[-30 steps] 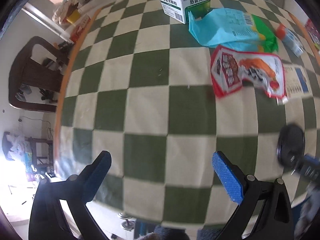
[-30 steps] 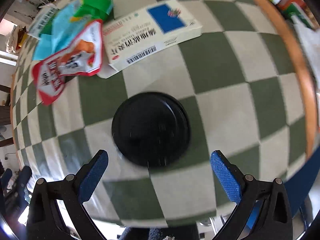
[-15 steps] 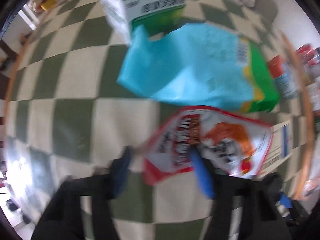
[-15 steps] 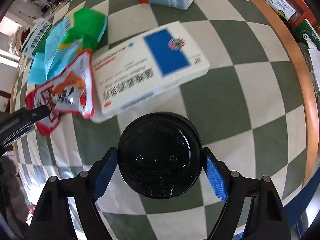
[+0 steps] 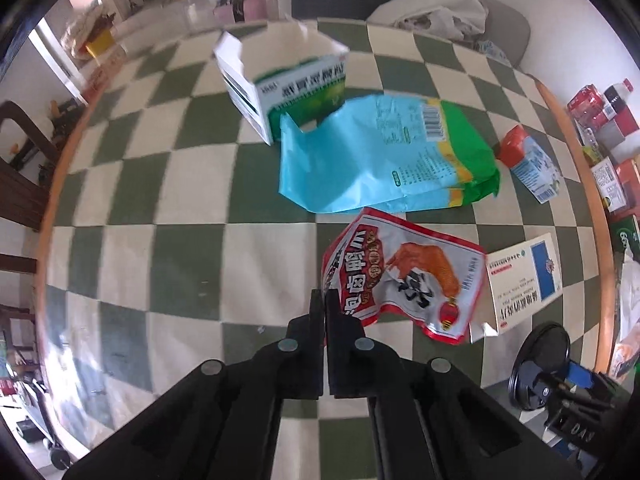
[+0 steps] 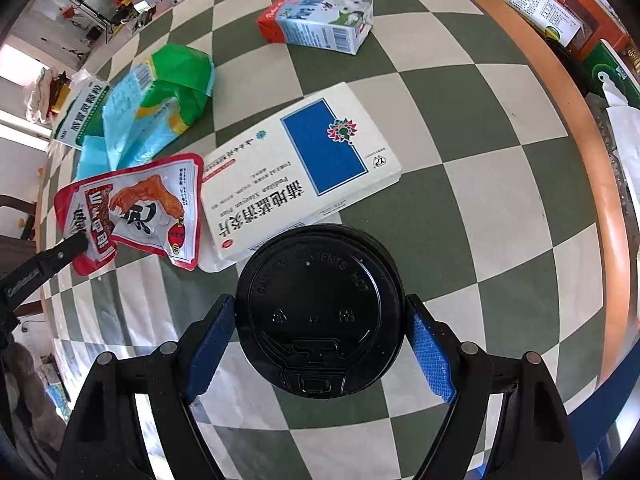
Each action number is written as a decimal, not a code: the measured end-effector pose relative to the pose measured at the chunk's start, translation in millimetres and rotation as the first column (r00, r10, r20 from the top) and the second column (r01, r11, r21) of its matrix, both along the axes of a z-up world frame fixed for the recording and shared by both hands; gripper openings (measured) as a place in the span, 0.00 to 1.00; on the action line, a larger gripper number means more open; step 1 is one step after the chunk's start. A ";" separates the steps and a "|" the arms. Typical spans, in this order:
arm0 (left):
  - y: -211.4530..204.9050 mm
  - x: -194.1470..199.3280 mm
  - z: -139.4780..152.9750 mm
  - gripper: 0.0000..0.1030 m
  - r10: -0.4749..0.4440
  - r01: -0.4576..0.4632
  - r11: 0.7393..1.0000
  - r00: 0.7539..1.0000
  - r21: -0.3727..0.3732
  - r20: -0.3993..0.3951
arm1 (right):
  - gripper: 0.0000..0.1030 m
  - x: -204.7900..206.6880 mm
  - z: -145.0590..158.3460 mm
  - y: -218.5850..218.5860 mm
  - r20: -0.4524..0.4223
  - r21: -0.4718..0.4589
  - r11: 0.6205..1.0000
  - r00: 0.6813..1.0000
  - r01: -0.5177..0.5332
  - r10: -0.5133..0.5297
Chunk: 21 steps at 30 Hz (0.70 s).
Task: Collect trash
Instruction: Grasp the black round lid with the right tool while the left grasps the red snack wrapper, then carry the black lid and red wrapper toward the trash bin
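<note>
My left gripper [image 5: 323,300] is shut on the near left corner of a red snack pouch [image 5: 404,280], whose corner is lifted off the green-and-cream checked tablecloth [image 5: 180,200]. The pouch also shows in the right wrist view [image 6: 132,208], with the left fingertip [image 6: 72,245] at its corner. My right gripper [image 6: 318,316] is shut on a black-lidded cup [image 6: 320,316], its blue pads against both sides of the lid. The cup shows at the lower right of the left wrist view [image 5: 540,364].
Other trash lies on the cloth: a white and blue medicine box [image 6: 304,180], a blue-green bag [image 5: 384,156], a green and white box [image 5: 288,84], a small milk carton [image 6: 320,22]. The table's orange rim [image 6: 600,184] runs along the right.
My left gripper moved forward to the red pouch and closed on its corner. My right gripper moved over the cup and closed on its lid.
</note>
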<state>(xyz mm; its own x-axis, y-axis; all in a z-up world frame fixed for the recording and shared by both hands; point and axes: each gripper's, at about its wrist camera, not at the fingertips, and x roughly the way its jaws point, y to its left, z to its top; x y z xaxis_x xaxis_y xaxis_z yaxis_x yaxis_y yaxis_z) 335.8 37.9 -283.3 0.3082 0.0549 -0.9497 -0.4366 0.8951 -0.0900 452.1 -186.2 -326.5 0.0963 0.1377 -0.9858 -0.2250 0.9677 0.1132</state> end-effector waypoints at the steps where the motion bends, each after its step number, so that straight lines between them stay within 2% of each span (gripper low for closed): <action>1: -1.6 -6.3 7.2 0.00 -0.001 0.001 1.000 1.000 0.010 0.007 | 0.82 -1.3 2.3 -0.6 0.003 0.003 1.000 1.000 0.000 0.000; 6: 9.7 -27.0 17.5 0.00 -0.005 0.004 0.998 1.000 0.062 0.023 | 0.82 -18.0 14.7 3.2 0.021 0.026 1.000 1.000 -0.004 0.003; 13: 12.7 -64.2 36.4 0.00 0.006 -0.011 0.996 0.999 0.086 0.051 | 0.82 -41.1 26.7 15.9 0.051 0.049 0.999 0.999 -0.017 0.014; 21: 15.2 -136.7 58.1 0.00 -0.017 0.005 0.994 0.993 0.107 0.117 | 0.82 -100.0 50.6 24.1 0.119 0.078 0.997 0.993 -0.020 0.010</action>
